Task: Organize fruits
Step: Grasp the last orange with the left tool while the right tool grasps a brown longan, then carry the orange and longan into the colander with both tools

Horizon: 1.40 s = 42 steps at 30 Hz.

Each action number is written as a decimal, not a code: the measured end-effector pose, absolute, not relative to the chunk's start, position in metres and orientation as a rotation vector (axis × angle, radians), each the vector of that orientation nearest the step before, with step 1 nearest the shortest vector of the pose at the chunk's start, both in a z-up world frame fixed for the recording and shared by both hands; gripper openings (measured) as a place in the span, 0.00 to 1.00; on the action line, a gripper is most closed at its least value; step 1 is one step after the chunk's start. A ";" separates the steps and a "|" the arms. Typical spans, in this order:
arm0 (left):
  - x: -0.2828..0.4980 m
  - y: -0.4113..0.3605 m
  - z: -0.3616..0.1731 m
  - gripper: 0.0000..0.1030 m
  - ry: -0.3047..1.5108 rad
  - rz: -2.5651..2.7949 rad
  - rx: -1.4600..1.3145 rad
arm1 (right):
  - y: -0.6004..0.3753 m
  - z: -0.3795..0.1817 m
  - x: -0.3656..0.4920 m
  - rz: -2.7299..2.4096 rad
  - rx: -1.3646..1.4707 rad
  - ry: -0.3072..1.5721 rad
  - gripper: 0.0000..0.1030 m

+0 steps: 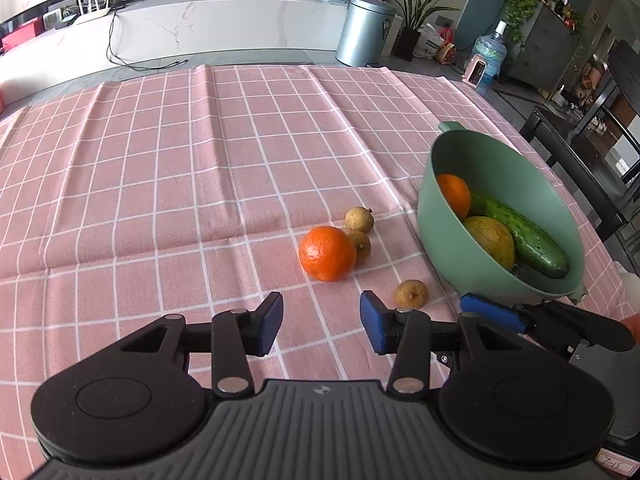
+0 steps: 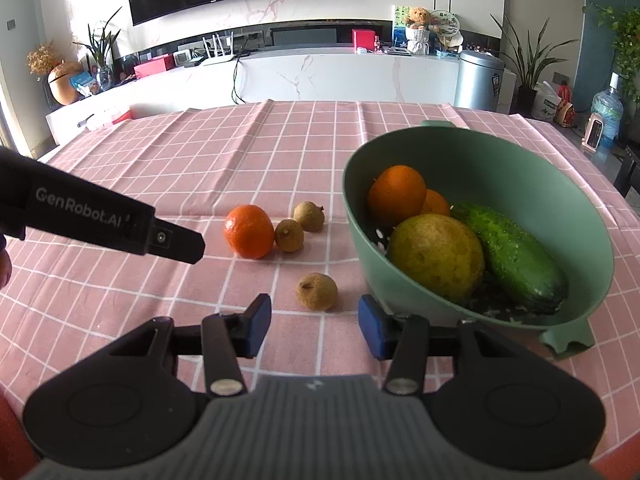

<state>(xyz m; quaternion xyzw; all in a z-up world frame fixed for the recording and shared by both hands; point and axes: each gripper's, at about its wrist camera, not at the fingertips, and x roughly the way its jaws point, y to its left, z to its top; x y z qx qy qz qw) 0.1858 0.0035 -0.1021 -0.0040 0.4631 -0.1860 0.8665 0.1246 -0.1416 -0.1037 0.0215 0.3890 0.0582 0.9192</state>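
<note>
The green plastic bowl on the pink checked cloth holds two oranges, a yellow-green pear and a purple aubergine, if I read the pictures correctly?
Not quite: the long item in the green plastic bowl is a dark green cucumber, not a purple aubergine. The right wrist view shows it beside the yellow-green pear and two oranges.

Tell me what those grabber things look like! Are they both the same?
Yes, they match. The left gripper and right gripper are both black, with blue pads on two short fingers, silver round pins at the joints, two round black discs and a ribbed grey plate at the base. The side of the left one reads GenRobot.AI in grey letters. No cables or sleeves show.
</note>
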 end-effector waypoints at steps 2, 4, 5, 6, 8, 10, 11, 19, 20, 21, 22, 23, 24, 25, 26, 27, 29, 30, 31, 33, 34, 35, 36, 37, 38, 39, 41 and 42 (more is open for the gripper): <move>0.189 -0.001 -0.103 0.51 0.952 -0.397 0.019 | -0.139 -0.110 0.131 0.097 0.061 0.819 0.36; 0.192 -0.007 -0.104 0.52 0.932 -0.401 0.052 | -0.133 -0.117 0.137 0.047 0.057 0.837 0.36; 0.194 -0.009 -0.104 0.53 0.924 -0.403 0.065 | -0.129 -0.120 0.139 0.021 0.065 0.836 0.36; 0.195 -0.011 -0.105 0.53 0.921 -0.406 0.073 | -0.127 -0.121 0.139 -0.004 0.076 0.822 0.36; 0.198 -0.013 -0.105 0.55 0.916 -0.424 0.078 | -0.121 -0.123 0.140 -0.034 0.076 0.791 0.36; 0.201 -0.015 -0.107 0.57 0.910 -0.436 0.085 | -0.116 -0.126 0.142 -0.052 0.067 0.787 0.37; 0.204 -0.017 -0.108 0.57 0.911 -0.433 0.090 | -0.116 -0.127 0.142 -0.045 0.070 0.786 0.37; 0.219 -0.024 -0.124 0.57 0.946 -0.440 0.106 | -0.121 -0.133 0.145 -0.053 0.108 0.790 0.29; 0.221 -0.025 -0.126 0.57 0.952 -0.442 0.106 | -0.121 -0.133 0.145 -0.050 0.109 0.787 0.29; 0.222 -0.025 -0.128 0.57 0.954 -0.442 0.105 | -0.121 -0.134 0.145 -0.047 0.109 0.785 0.29; 0.222 -0.025 -0.129 0.57 0.954 -0.439 0.103 | -0.120 -0.134 0.145 -0.043 0.109 0.783 0.29; 0.223 -0.025 -0.130 0.57 0.955 -0.439 0.098 | -0.120 -0.133 0.142 -0.041 0.107 0.781 0.26; 0.224 -0.025 -0.131 0.57 0.956 -0.444 0.093 | -0.120 -0.133 0.142 -0.039 0.103 0.781 0.25; 0.225 -0.025 -0.132 0.57 0.955 -0.450 0.089 | -0.120 -0.133 0.142 -0.036 0.104 0.781 0.24; 0.226 -0.024 -0.133 0.53 0.953 -0.451 0.082 | -0.121 -0.133 0.142 -0.032 0.106 0.782 0.24; 0.226 -0.023 -0.134 0.52 0.954 -0.448 0.077 | -0.120 -0.133 0.142 -0.028 0.099 0.785 0.24; 0.226 -0.024 -0.136 0.47 0.947 -0.457 0.069 | -0.122 -0.132 0.142 -0.021 0.094 0.792 0.24; 0.225 -0.024 -0.136 0.47 0.945 -0.457 0.071 | -0.123 -0.131 0.141 -0.017 0.093 0.796 0.24; 0.225 -0.024 -0.136 0.46 0.945 -0.456 0.071 | -0.123 -0.131 0.140 -0.012 0.089 0.801 0.24; 0.224 -0.022 -0.135 0.46 0.952 -0.447 0.058 | -0.124 -0.129 0.138 0.000 0.084 0.813 0.24; 0.224 -0.021 -0.135 0.45 0.957 -0.436 0.044 | -0.125 -0.128 0.136 0.009 0.086 0.816 0.24; 0.223 -0.019 -0.135 0.45 0.963 -0.426 0.028 | -0.126 -0.126 0.134 0.018 0.086 0.820 0.24; 0.222 -0.016 -0.136 0.45 0.968 -0.418 0.007 | -0.126 -0.125 0.133 0.029 0.082 0.825 0.24; 0.221 -0.014 -0.135 0.45 0.976 -0.410 -0.019 | -0.126 -0.123 0.132 0.042 0.078 0.829 0.24; 0.221 -0.011 -0.135 0.45 0.986 -0.401 -0.046 | -0.127 -0.121 0.130 0.057 0.073 0.831 0.24; 0.220 -0.008 -0.135 0.45 0.996 -0.390 -0.073 | -0.127 -0.118 0.129 0.072 0.067 0.837 0.24; 0.219 -0.001 -0.135 0.44 1.015 -0.366 -0.129 | -0.129 -0.111 0.127 0.108 0.059 0.844 0.24; 0.217 0.001 -0.134 0.44 1.018 -0.359 -0.149 | -0.131 -0.106 0.126 0.129 0.055 0.843 0.24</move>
